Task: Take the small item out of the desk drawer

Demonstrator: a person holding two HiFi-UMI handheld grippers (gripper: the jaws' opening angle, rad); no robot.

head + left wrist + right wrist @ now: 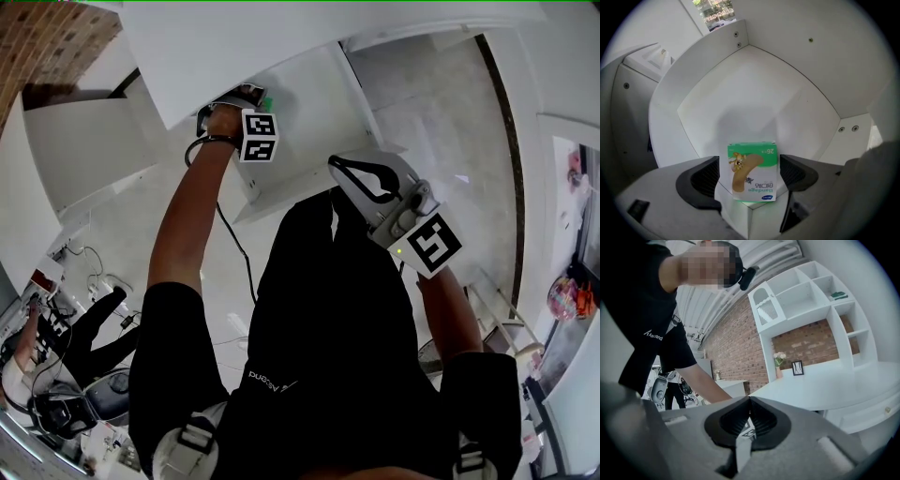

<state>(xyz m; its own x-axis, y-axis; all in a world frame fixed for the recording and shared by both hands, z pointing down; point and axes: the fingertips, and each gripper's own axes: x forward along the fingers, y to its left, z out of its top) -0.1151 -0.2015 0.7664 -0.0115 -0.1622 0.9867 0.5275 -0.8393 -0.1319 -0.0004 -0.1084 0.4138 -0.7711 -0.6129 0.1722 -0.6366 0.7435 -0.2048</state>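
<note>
Jaws of left gripper [751,178] stand apart beside bandage box [753,169] between them (right gripper [749,420] closed).

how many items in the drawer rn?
1: a green bandage box, upright at the drawer's near corner, between the left gripper's open jaws. The gripper body may hide more near the front.

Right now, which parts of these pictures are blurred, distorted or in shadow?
Left gripper view: the box is sharp, a soft shadow lies on the drawer floor behind it, and the drawer walls bow. Right gripper view: the shelves curve strongly. Head view: the person's dark shirt loses detail.
</note>
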